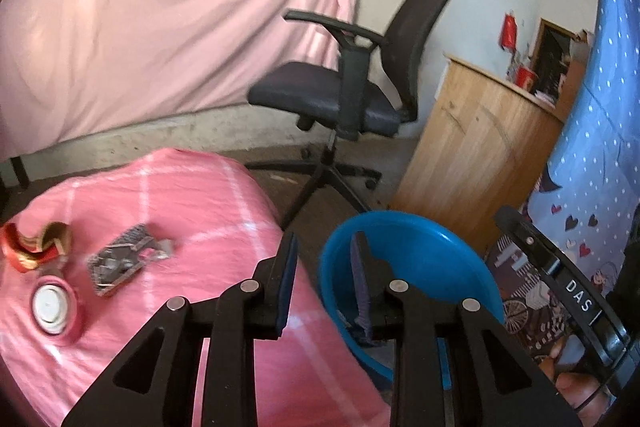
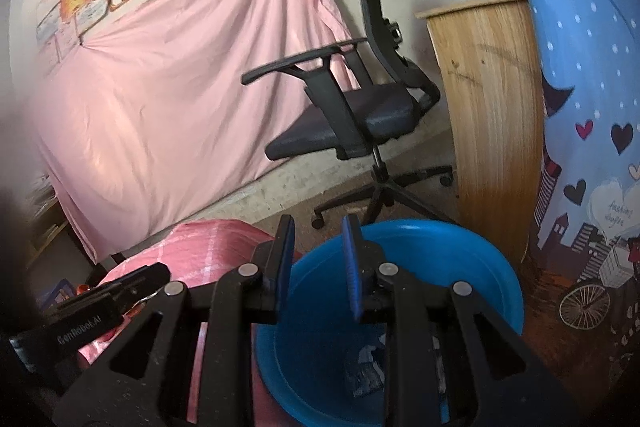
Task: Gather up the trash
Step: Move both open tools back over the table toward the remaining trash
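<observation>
A blue plastic bin [image 1: 420, 259] stands on the floor beside a pink-covered table [image 1: 208, 211]; it also shows in the right wrist view [image 2: 420, 267], with a crumpled wrapper [image 2: 366, 367] at its bottom. On the table lie a grey foil wrapper [image 1: 124, 257], a red and gold crumpled wrapper [image 1: 36, 245] and a pink cup with a white lid [image 1: 56, 307]. My left gripper [image 1: 324, 267] is open and empty over the table's edge and the bin rim. My right gripper [image 2: 318, 259] is open and empty above the bin.
A black office chair [image 1: 360, 87] stands behind the bin, with a wooden cabinet [image 1: 480, 147] to its right. A pink sheet [image 1: 160, 27] hangs on the wall. A blue patterned cloth [image 2: 592, 107] hangs at the right.
</observation>
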Demonstrator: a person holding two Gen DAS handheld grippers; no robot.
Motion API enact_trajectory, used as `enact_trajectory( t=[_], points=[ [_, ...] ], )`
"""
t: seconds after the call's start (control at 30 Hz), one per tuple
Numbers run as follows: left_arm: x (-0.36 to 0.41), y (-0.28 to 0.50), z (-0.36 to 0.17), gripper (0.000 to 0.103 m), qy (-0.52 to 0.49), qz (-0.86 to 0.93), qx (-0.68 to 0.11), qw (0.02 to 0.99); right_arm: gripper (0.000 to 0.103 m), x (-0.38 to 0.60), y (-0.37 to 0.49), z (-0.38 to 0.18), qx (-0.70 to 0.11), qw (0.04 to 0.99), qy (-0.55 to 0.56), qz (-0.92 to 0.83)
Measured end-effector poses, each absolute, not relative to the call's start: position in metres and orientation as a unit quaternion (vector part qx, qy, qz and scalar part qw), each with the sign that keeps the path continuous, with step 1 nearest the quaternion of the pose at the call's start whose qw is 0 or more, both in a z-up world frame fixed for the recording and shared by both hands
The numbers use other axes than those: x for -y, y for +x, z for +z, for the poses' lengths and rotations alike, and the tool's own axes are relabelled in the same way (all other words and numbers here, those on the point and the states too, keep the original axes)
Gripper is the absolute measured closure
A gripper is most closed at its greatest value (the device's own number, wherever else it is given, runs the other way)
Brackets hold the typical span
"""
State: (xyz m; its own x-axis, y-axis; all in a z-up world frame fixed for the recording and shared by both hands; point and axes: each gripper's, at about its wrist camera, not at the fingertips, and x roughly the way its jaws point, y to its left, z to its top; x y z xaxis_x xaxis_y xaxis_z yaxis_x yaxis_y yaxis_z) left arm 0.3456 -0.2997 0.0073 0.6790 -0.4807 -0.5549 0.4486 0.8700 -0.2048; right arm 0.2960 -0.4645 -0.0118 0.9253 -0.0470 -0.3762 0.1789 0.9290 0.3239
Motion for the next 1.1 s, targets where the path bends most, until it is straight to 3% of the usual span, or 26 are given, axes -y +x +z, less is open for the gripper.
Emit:
enact_trajectory(
  t=[0.3,0.47,0.6,0.67,0.83,1.1],
  points=[
    [0.234,0.326,0.029,0.066,-0.069,-0.192,-0.259,0.944,0.051,0.432,0.296,0.004,-0.153,0.977,0.145,-0.031],
    [0.2,0.314,0.039,0.052,-0.075,-0.157,-0.225,0.959,0.048,0.407,0.297,0.01,-0.138,0.983,0.122,-0.01],
    [0.173,0.304,0.04,0.045,-0.074,-0.128,-0.208,0.967,0.038,0.384,0.298,0.015,-0.12,0.987,0.105,0.011],
    [0.161,0.3,0.038,0.031,-0.074,-0.112,-0.203,0.97,0.032,0.374,0.298,0.016,-0.113,0.989,0.097,0.022],
    [0.128,0.288,0.03,0.006,-0.087,-0.07,-0.171,0.979,0.0,0.342,0.3,0.018,-0.097,0.991,0.074,0.051],
    [0.073,0.271,0.005,0.003,-0.101,-0.016,-0.17,0.98,0.0,0.298,0.304,0.011,-0.082,0.993,0.026,0.086]
  ],
)
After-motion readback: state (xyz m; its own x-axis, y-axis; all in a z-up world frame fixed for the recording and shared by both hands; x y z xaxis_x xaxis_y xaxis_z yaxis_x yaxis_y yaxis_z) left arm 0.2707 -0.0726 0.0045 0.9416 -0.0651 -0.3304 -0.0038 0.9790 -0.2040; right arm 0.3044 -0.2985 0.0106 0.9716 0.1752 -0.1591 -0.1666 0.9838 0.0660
